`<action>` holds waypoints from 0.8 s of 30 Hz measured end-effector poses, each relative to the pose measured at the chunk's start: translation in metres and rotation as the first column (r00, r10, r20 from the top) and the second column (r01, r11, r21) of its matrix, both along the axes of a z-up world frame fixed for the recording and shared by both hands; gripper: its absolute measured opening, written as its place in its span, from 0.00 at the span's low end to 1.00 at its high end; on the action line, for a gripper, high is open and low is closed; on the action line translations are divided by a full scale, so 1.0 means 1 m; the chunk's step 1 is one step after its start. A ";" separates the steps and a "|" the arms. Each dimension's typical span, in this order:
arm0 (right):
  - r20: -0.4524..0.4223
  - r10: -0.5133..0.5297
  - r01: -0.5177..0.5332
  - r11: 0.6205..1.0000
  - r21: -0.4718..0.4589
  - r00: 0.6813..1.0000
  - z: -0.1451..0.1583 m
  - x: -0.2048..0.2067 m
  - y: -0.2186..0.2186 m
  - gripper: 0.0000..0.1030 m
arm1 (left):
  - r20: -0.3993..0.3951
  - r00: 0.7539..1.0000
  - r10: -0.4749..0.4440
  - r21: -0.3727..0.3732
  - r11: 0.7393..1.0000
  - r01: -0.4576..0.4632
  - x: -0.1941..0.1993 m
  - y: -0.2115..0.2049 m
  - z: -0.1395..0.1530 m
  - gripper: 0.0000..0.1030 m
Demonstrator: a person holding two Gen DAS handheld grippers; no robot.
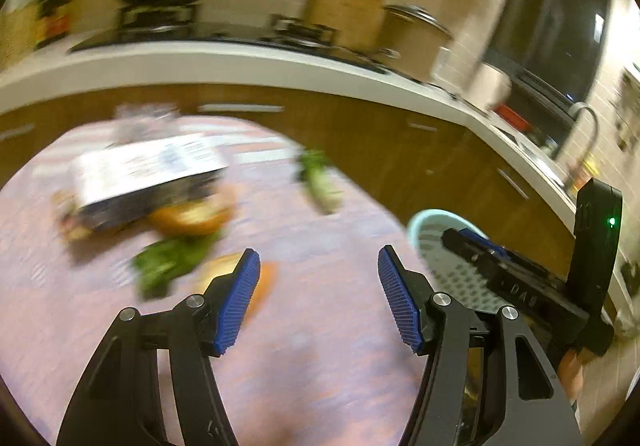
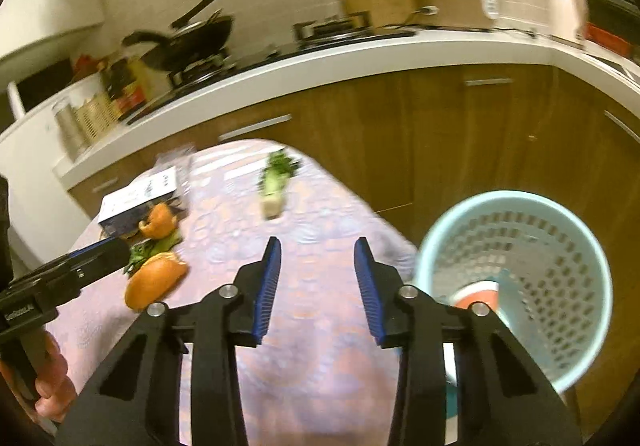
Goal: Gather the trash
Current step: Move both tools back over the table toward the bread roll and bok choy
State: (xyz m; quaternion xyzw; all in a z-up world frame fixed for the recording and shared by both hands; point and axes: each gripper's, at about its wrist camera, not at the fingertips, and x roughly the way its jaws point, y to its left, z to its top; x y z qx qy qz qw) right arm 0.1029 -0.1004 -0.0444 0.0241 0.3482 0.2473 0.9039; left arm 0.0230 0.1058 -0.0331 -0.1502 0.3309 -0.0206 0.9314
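The scene was a kitchen: a round table under a pink patterned cloth [image 2: 312, 346], set before wood-fronted cabinets and a white counter. Nearest, the right gripper [image 2: 317, 286] hung over bare cloth with its jaws narrowed and nothing between them; the left gripper [image 1: 319, 296] stood wider, likewise empty. At about nine o'clock from the right gripper lay a large orange peel [image 2: 154, 280], judged light, stiff and curved, best pinched across its rim. Touching it were limp green leaves [image 2: 154, 246], soft and liable to tear or trail, then a second peel [image 2: 159, 226] against a printed box [image 2: 138, 198]. At twelve o'clock, apart from the rest, lay a celery-like stalk [image 2: 273, 186], firm at its pale base, which seemed the better hold. At three o'clock, off the table's edge, stood a pale blue perforated bin [image 2: 516, 286] already holding something red and white. The crowded peel pile could hinder a clean single pick.
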 end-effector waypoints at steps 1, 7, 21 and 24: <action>-0.001 0.010 -0.010 1.000 -0.003 1.000 -0.002 0.000 0.005 0.30 | -0.011 1.000 0.018 0.007 1.000 -0.018 -0.003 0.007 -0.004 0.60; -0.020 0.063 -0.063 0.998 -0.018 0.998 -0.020 0.009 0.044 0.30 | -0.116 0.992 0.052 0.007 0.999 -0.051 -0.010 0.038 -0.038 0.60; -0.040 0.079 -0.080 0.996 -0.042 0.996 -0.030 0.022 0.056 0.30 | -0.162 0.986 0.051 0.072 0.997 -0.040 0.026 0.022 -0.057 0.59; -0.045 0.079 -0.081 0.996 -0.049 0.996 -0.029 0.029 0.059 0.30 | -0.168 0.984 0.053 0.104 0.994 -0.036 0.031 0.017 -0.058 0.59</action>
